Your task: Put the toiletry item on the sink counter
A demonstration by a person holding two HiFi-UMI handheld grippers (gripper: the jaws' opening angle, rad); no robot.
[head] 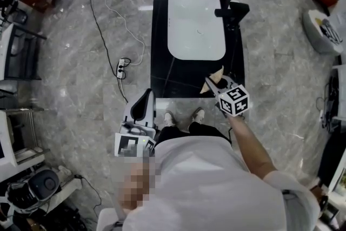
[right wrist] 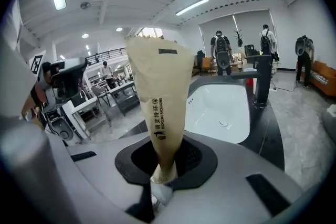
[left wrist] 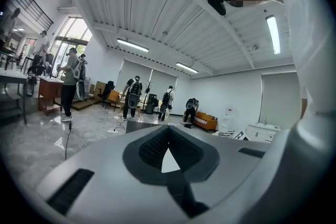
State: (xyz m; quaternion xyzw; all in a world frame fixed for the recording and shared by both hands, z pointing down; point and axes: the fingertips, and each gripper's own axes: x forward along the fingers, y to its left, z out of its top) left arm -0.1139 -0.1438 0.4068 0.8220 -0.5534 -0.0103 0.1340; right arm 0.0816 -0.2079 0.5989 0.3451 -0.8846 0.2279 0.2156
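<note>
grey marble floor surrounds a black bench (head: 162,76) with a white basin (head: 196,24). a tan toiletry tube (right wrist: 160,86) is pinched by its narrow end in the right hand-held gripper (right wrist: 163,168), over the bench just before the basin. the left hand-held gripper (left wrist: 168,153) is closed and empty. the placing step is judged in hand: lowering onto bare bench, then release, is called for.

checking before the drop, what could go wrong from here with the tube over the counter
1. The right gripper pinches the tan tube only at its narrow cap end, so the wide end may swing or topple on release.
2. The white basin lies just beyond; the tube could slide in.
3. It hangs near the black counter's front edge and might fall off.
</note>
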